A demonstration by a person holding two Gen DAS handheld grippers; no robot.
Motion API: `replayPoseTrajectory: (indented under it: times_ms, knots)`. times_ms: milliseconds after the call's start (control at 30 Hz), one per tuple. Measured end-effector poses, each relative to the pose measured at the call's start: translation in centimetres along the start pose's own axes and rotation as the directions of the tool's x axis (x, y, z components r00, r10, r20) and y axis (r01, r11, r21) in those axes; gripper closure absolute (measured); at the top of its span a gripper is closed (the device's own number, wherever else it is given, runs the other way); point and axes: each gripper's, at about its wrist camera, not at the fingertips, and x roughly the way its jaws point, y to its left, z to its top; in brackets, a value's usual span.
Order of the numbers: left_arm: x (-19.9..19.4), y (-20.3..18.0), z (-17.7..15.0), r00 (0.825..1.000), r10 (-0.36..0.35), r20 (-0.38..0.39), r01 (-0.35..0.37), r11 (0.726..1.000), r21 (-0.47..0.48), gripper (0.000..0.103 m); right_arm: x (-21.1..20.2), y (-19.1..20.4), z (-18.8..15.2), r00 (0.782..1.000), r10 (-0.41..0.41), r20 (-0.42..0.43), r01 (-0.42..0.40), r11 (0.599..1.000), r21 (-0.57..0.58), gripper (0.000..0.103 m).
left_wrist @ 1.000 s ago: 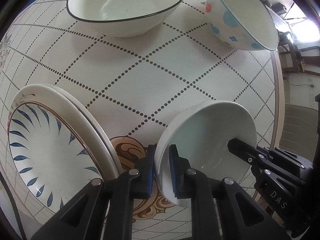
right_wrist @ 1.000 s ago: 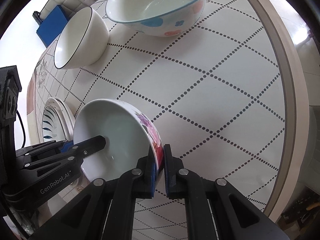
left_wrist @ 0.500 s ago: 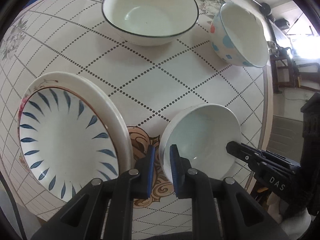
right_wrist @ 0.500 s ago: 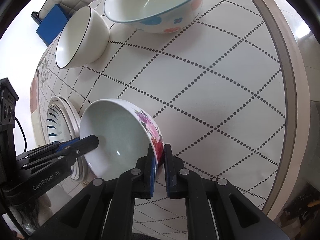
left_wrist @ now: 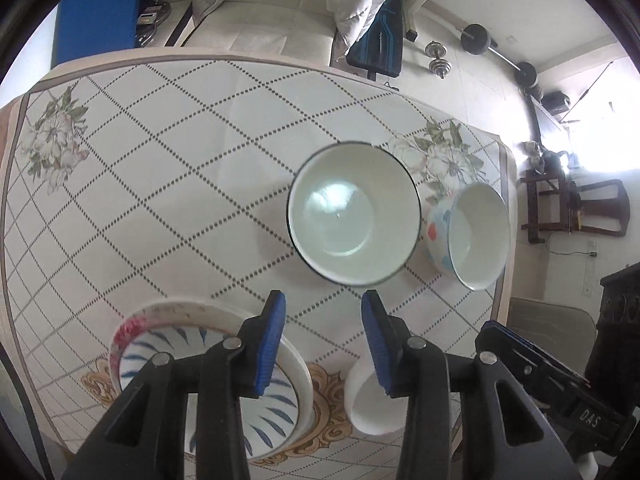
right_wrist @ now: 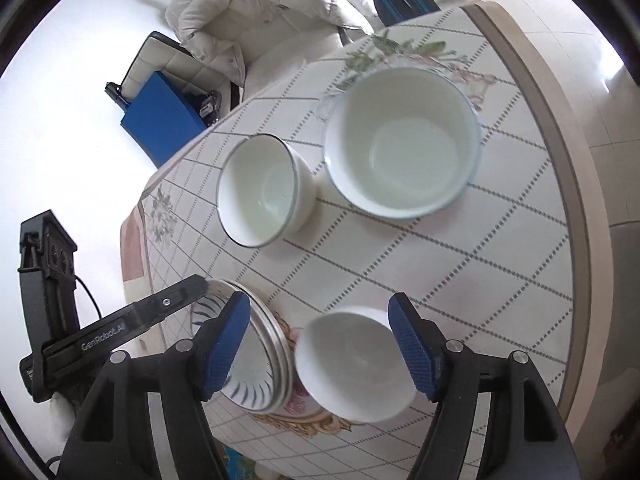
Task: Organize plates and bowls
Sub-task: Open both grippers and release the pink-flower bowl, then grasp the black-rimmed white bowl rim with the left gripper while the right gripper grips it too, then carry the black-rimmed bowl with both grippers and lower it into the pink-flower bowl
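A small white bowl (right_wrist: 354, 364) sits on the table near the front edge, next to stacked plates with a blue leaf pattern (right_wrist: 256, 376). My right gripper (right_wrist: 320, 348) is open, raised above the bowl. My left gripper (left_wrist: 323, 336) is open, raised, with the plates (left_wrist: 208, 380) under its left finger and the small bowl (left_wrist: 370, 400) under its right finger. A black-rimmed white bowl (left_wrist: 354, 212) (right_wrist: 262, 192) and a blue-rimmed spotted bowl (left_wrist: 468, 236) (right_wrist: 402, 144) stand farther back, side by side.
The table (left_wrist: 160, 184) has a diamond-dotted cloth with flower corners. Behind it stand a white sofa with a jacket (right_wrist: 272, 12), a blue box (right_wrist: 164, 120), and weights on the floor (left_wrist: 476, 38). The table's right edge (right_wrist: 576, 184) is close to the bowls.
Both grippers have let go of the small bowl's rim and opened. Both have lifted and pulled back, so the bowl now sits on the table below them.
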Motion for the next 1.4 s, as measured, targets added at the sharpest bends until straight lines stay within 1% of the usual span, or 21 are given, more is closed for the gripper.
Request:
replayPoseTrajectory:
  times_ms: [133, 200, 233, 267, 333, 467, 533, 600, 633, 667, 700, 767, 800, 867, 933, 1033, 1233, 1400]
  knots:
    - [2.1, 0.6, 3.5, 0.999, 0.003, -0.045, -0.002, 1.0, 0.027, 0.066, 1.4, 2.1, 2.7, 1.0, 0.015, 0.008, -0.016, 0.999, 0.032, 0.029]
    - [3.3, 0.8, 4.9, 0.997, 0.002, -0.075, 0.001, 0.999, 0.039, 0.066, 2.9, 3.1, 4.0, 1.0, -0.001, 0.007, 0.0, 0.999, 0.047, 0.031]
    - [3.8, 0.9, 5.4, 0.996, 0.001, -0.089, 0.003, 0.999, 0.041, 0.066, 3.4, 3.0, 4.5, 1.0, -0.012, 0.0, 0.012, 0.998, 0.062, 0.036]
    - [4.4, 1.0, 6.0, 0.995, -0.006, -0.102, 0.011, 0.999, 0.046, 0.066, 4.2, 3.0, 4.9, 1.0, -0.017, -0.011, 0.017, 0.996, 0.082, 0.043]
    - [5.4, 1.0, 6.8, 0.992, 0.01, -0.124, -0.001, 0.998, 0.068, 0.066, 5.6, 2.7, 5.6, 0.999, -0.013, -0.039, 0.018, 0.993, 0.117, 0.049]
    - [7.3, 1.0, 7.7, 0.986, 0.03, -0.163, -0.013, 0.994, 0.107, 0.066, 7.9, 2.5, 6.4, 0.998, -0.015, -0.068, 0.026, 0.985, 0.168, 0.058]
    - [8.0, 0.9, 8.0, 0.985, 0.033, -0.169, -0.013, 0.992, 0.122, 0.067, 8.7, 2.2, 6.7, 0.997, -0.039, -0.067, 0.05, 0.984, 0.174, 0.059]
    - [8.6, 0.7, 8.2, 0.985, 0.041, -0.167, -0.017, 0.99, 0.143, 0.068, 9.3, 2.0, 7.0, 0.996, -0.062, -0.07, 0.074, 0.981, 0.178, 0.063]
    - [8.6, 0.6, 8.2, 0.986, 0.046, -0.158, -0.022, 0.988, 0.151, 0.072, 9.7, 1.8, 7.1, 0.995, -0.072, -0.073, 0.084, 0.98, 0.179, 0.066]
    - [8.8, 0.6, 8.2, 0.987, 0.052, -0.155, -0.027, 0.987, 0.158, 0.081, 9.9, 1.7, 7.1, 0.994, -0.082, -0.075, 0.095, 0.979, 0.18, 0.071]
    - [8.9, 0.5, 8.2, 0.986, 0.048, -0.159, -0.023, 0.987, 0.159, 0.085, 10.1, 1.6, 7.2, 0.992, -0.098, -0.078, 0.11, 0.978, 0.179, 0.074]
    - [9.0, 0.3, 8.1, 0.987, 0.039, -0.153, -0.014, 0.987, 0.161, 0.09, 10.5, 1.3, 7.3, 0.987, -0.141, -0.083, 0.153, 0.973, 0.171, 0.092]
    - [9.1, 0.1, 7.9, 0.988, 0.041, -0.149, -0.015, 0.986, 0.166, 0.094, 10.6, 1.2, 7.3, 0.984, -0.157, -0.083, 0.169, 0.971, 0.17, 0.094]
    - [9.2, -0.5, 7.6, 0.989, 0.065, -0.134, -0.039, 0.982, 0.186, 0.095, 10.9, 1.3, 7.3, 0.984, -0.161, -0.081, 0.172, 0.971, 0.163, 0.094]
    - [9.1, -0.7, 7.2, 0.989, 0.087, -0.121, -0.062, 0.978, 0.198, 0.095, 11.0, 1.7, 7.3, 0.98, -0.185, -0.078, 0.194, 0.97, 0.144, 0.094]
    - [8.7, -0.6, 6.8, 0.989, 0.097, -0.114, -0.073, 0.977, 0.198, 0.095, 10.9, 2.0, 7.3, 0.975, -0.212, -0.072, 0.22, 0.967, 0.13, 0.095]
    - [6.7, -0.9, 5.8, 0.991, 0.097, -0.09, -0.079, 0.978, 0.193, 0.095, 10.2, 2.3, 7.4, 0.978, -0.199, -0.066, 0.206, 0.972, 0.117, 0.096]
    - [4.3, -1.9, 5.3, 0.994, 0.102, -0.048, -0.09, 0.974, 0.207, 0.095, 8.2, 3.0, 7.2, 0.981, -0.19, -0.046, 0.194, 0.976, 0.096, 0.096]
